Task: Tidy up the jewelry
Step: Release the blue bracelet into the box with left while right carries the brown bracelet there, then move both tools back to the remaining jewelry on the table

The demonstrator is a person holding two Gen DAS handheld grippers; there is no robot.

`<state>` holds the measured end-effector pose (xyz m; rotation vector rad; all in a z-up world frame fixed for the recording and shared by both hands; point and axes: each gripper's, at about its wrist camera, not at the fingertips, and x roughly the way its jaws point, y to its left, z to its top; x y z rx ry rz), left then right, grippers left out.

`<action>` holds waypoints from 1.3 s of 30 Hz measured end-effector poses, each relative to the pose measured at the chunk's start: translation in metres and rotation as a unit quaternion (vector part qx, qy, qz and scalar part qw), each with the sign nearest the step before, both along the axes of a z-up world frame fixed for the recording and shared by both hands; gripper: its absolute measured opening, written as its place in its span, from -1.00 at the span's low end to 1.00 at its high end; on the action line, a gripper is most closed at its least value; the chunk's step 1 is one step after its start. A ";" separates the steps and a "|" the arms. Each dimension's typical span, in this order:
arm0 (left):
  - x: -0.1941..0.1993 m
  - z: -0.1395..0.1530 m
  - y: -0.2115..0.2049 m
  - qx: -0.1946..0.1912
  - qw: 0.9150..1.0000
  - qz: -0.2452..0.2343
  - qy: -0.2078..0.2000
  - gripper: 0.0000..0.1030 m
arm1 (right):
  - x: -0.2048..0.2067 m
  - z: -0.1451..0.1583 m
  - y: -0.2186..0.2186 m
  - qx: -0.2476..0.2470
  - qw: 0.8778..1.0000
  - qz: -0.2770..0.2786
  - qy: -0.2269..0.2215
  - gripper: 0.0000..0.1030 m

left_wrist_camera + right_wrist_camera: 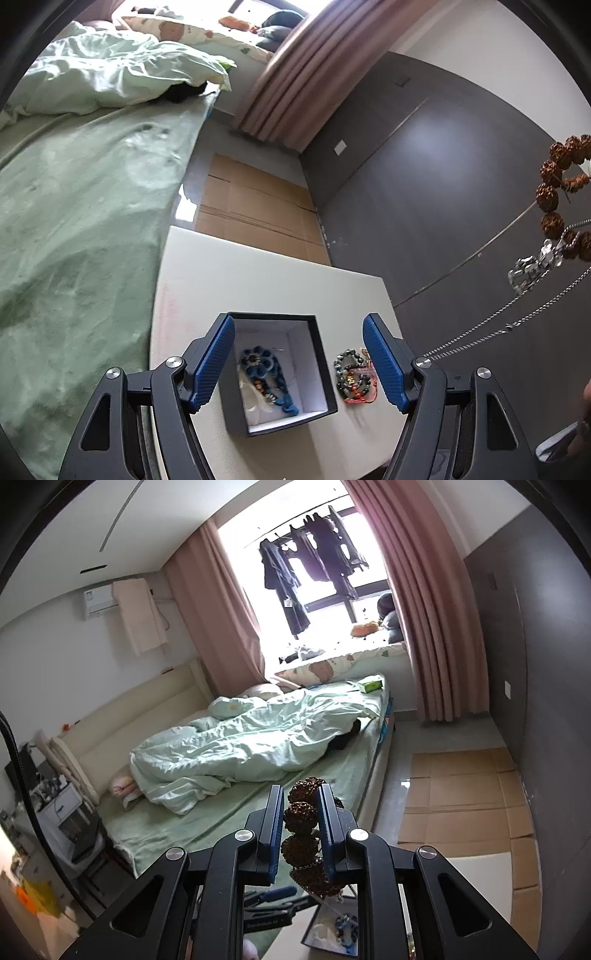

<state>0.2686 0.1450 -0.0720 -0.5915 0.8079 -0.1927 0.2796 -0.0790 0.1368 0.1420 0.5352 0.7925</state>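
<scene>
Jewelry is spread over two places. A blue knotted piece (264,373) is seen lying inside an open black box (325,369) with a white lining, which is set on a white table (258,273). Just beside the box, on its right, a small heap of beaded bracelets (352,374) is laid on the tabletop.

The left gripper (299,360) is held above the box with its blue-padded jaws spread wide and nothing between them.

The right gripper (301,834) is clamped on a brown seed-bead bracelet (300,821), which is pinched between the two pads and lifted well above the table. In the left wrist view the same bracelet is seen hanging at the right edge, tangled with a silver chain (517,325) that carries a shiny pendant (535,267).

Small white lettering is printed on a dark part below the right gripper, but it is too blurred to be read.

A bed with a pale green quilt (240,746) and pink curtains (424,609) are seen behind.
</scene>
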 end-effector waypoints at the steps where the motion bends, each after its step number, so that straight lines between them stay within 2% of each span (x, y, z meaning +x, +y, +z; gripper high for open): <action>1: -0.003 0.001 0.002 0.002 1.000 0.004 -0.002 0.41 | -0.001 0.002 0.002 -0.001 1.000 0.002 -0.002 -0.63; 7: -0.013 0.002 0.012 -0.002 1.000 0.016 -0.009 0.44 | -0.003 0.004 0.012 -0.002 1.000 0.010 -0.005 -0.63; 13: -0.017 0.005 0.017 -0.004 1.000 0.024 -0.016 0.45 | 0.004 -0.014 0.020 -0.006 1.000 0.012 0.013 -0.63; 21: -0.018 0.005 0.022 -0.006 0.999 0.036 -0.015 0.45 | 0.022 -0.075 0.032 -0.023 0.996 0.012 0.085 -0.62; 28: -0.015 0.002 0.023 -0.003 0.999 0.035 -0.008 0.45 | 0.040 -0.138 0.035 -0.037 0.987 0.020 0.158 -0.60; 30: -0.015 0.002 0.022 -0.001 0.999 0.034 -0.008 0.45 | 0.042 -0.146 0.033 -0.041 0.984 0.021 0.171 -0.42; 31: -0.014 0.002 0.021 0.000 0.999 0.033 -0.008 0.45 | 0.042 -0.149 0.029 -0.048 0.983 0.015 0.174 -0.07; 32: -0.014 0.002 0.021 0.001 0.999 0.033 -0.008 0.45 | 0.041 -0.150 0.023 -0.054 0.984 0.006 0.170 0.14; 39: -0.011 0.005 0.001 0.023 0.999 0.017 -0.014 0.45 | 0.034 -0.156 -0.036 -0.059 0.982 -0.039 0.173 0.16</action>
